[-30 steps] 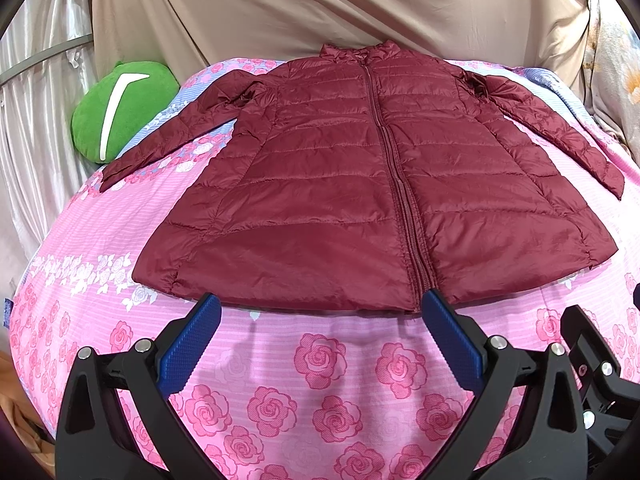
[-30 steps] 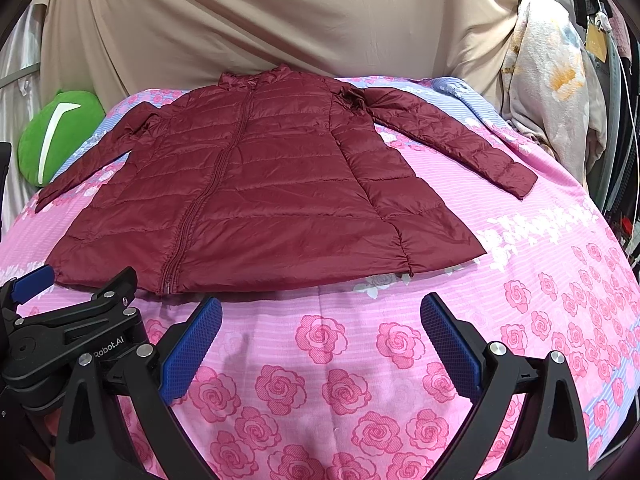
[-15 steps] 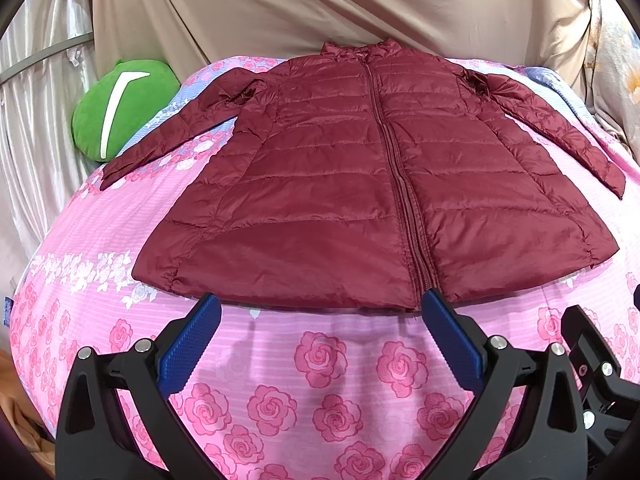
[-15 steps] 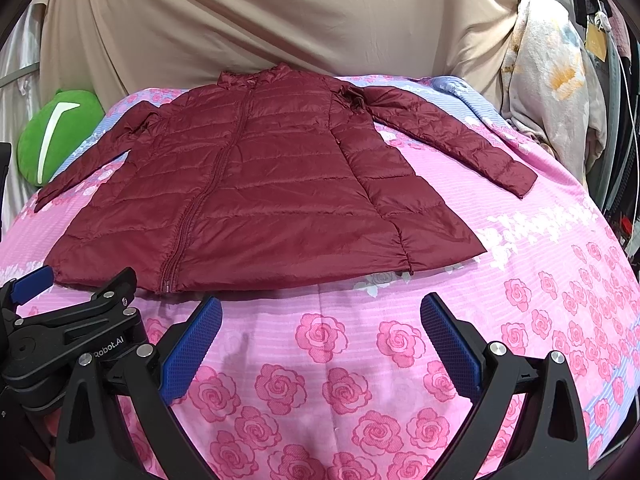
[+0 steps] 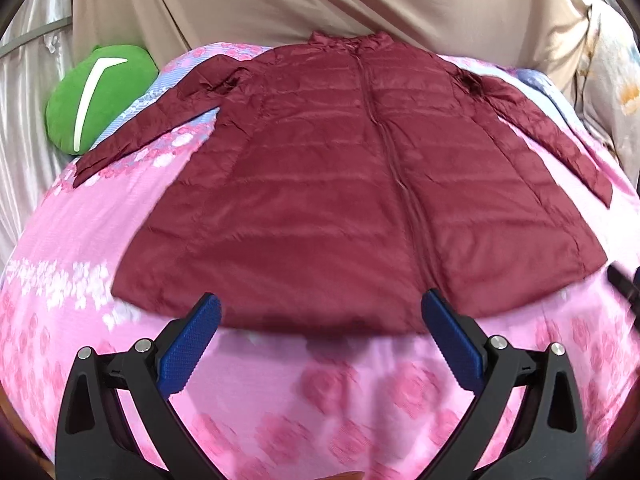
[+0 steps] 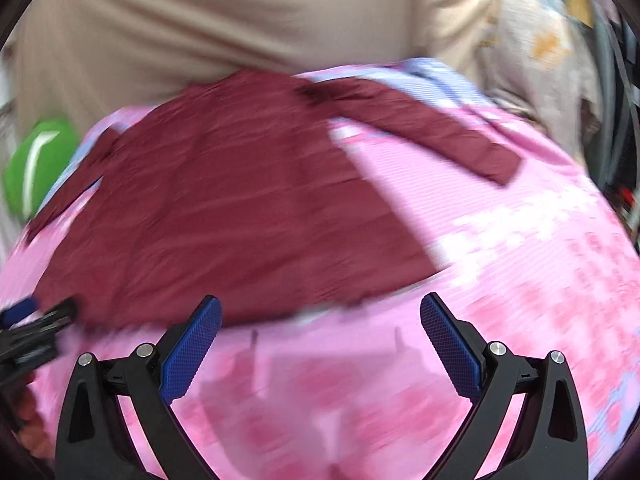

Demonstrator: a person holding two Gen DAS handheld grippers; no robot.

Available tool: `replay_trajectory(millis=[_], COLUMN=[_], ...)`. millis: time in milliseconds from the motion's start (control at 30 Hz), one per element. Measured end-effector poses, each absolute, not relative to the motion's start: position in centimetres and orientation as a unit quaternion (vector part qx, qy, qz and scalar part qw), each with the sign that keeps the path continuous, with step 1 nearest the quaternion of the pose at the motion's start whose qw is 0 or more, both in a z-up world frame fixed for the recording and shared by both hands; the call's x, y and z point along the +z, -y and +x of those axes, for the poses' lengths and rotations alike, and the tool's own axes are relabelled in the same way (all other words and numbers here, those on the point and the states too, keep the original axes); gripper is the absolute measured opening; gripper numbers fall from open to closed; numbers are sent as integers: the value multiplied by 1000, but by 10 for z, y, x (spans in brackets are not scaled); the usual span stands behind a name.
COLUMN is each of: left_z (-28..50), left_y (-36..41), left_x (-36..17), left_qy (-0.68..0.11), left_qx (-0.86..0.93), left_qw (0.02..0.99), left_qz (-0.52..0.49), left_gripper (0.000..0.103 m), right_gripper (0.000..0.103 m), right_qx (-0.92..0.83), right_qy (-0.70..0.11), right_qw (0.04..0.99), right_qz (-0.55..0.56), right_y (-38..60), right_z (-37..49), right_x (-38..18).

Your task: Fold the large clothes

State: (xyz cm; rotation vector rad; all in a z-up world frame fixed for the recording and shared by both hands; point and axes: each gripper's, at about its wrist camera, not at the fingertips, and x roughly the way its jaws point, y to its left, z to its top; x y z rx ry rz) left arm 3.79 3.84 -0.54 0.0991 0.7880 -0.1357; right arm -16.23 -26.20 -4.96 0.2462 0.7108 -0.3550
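Observation:
A maroon quilted jacket [image 5: 340, 184] lies flat and zipped on a pink rose-print bedsheet [image 5: 320, 400], collar far, hem near, both sleeves spread out. It also shows, blurred, in the right wrist view [image 6: 224, 216], with its right sleeve [image 6: 432, 132] stretched toward the far right. My left gripper [image 5: 320, 312] is open and empty, its blue pads [image 5: 192, 344] just at the hem's near edge. My right gripper [image 6: 320, 316] is open and empty, just short of the hem near its right corner. The left gripper also shows at the left edge of the right wrist view [image 6: 28, 332].
A green cushion [image 5: 96, 96] sits at the bed's far left. A beige curtain [image 5: 320, 0] hangs behind the bed. Floral fabric [image 6: 536, 48] and dark cables hang at the far right. The sheet [image 6: 560, 280] falls away at the right edge.
Both grippers have moved forward toward the jacket's hem; the right one is moving fast and swings right, so its view is blurred. The jacket has not moved.

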Motion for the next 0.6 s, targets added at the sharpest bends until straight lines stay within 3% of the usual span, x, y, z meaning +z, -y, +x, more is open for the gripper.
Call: replay_trajectory(millis=[300, 467, 533, 567, 600], left_z=[111, 146, 157, 164, 170], left_y=[-83, -89, -88, -88, -88], left_x=[21, 27, 29, 30, 30], left_qy=[-363, -353, -347, -343, -341], left_qx=[-40, -43, -47, -52, -54], left_qw=[931, 935, 937, 938, 938], left_qz=[23, 11, 8, 4, -1], left_gripper=[98, 98, 98, 98, 98], right_gripper=[96, 90, 79, 65, 44], right_qx=[-294, -314, -327, -325, -327], right_qy=[-358, -368, -364, -369, -373], right_qw=[841, 808, 813, 813, 812], right_qz=[281, 335, 317, 313, 307], right_y=[496, 559, 568, 570, 573], right_z=[-115, -78, -60, -51, -39], right_x=[-71, -95, -94, -95, -93])
